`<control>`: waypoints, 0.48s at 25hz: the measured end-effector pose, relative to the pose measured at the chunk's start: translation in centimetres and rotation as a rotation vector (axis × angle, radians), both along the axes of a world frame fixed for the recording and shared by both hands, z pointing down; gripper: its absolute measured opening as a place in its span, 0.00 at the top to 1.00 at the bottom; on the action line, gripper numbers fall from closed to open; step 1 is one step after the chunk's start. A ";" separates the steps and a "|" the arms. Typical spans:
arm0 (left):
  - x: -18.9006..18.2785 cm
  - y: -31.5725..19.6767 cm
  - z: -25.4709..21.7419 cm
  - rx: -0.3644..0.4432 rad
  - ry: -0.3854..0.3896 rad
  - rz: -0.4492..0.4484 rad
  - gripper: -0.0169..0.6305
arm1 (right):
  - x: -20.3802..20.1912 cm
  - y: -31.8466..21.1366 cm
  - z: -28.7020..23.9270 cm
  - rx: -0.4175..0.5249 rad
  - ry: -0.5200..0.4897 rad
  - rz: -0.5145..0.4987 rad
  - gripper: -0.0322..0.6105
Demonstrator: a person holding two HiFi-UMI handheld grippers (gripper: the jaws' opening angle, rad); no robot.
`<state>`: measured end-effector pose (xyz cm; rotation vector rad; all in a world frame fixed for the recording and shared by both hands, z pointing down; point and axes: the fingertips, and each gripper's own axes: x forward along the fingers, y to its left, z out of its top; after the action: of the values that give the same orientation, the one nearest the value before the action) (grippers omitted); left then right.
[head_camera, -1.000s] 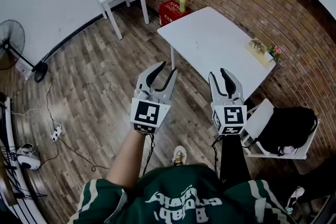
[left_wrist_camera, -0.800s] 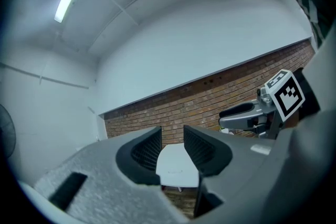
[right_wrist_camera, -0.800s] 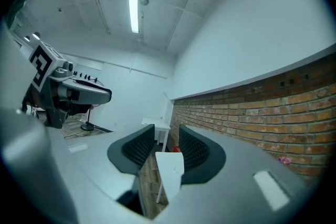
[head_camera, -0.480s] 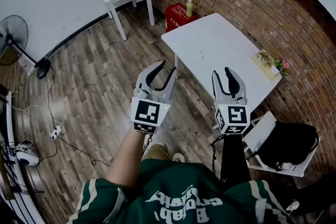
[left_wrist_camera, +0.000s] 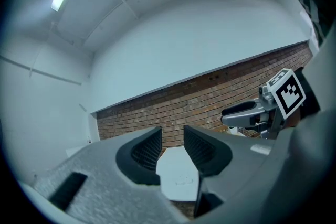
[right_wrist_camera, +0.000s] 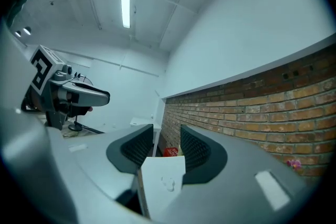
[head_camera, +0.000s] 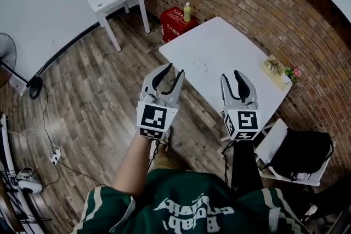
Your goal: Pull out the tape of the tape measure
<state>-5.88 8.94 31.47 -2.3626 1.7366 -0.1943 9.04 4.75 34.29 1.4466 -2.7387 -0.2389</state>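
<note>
Our left claw (head_camera: 174, 69) and right claw (head_camera: 230, 75) hover side by side at mid-frame. Both have their jaws apart with nothing between them, and the right's jaws have just been opening. Just above them stands the white table (head_camera: 236, 41). Near its lower left sits a small pale mark (head_camera: 201, 66), and we cannot tell whether it is the tape measure.

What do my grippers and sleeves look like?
The left gripper and right gripper are grey, with black-padded jaws, a white cube of black square markers and a dark cable. The right's empty jaws have just been opening. The shirt is dark green, sleeves white-striped.
</note>
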 end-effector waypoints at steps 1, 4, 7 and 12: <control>-0.3 -1.3 0.0 0.003 0.006 0.012 0.76 | -0.3 -1.0 0.0 -0.001 0.003 0.011 0.67; -1.8 -5.3 -0.2 0.007 0.012 0.046 0.76 | -1.5 -4.5 0.0 -0.003 0.010 0.047 0.67; -3.5 -9.5 -0.2 -0.002 0.011 0.083 0.76 | -3.0 -8.0 -0.1 -0.012 0.011 0.083 0.66; -5.7 -16.2 -0.5 -0.020 0.005 0.162 0.76 | -5.6 -13.6 -0.2 -0.031 0.015 0.143 0.66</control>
<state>-11.60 -7.23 31.01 -2.5053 1.5421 -0.1814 3.40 -8.87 34.07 1.6167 -2.6001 -0.2002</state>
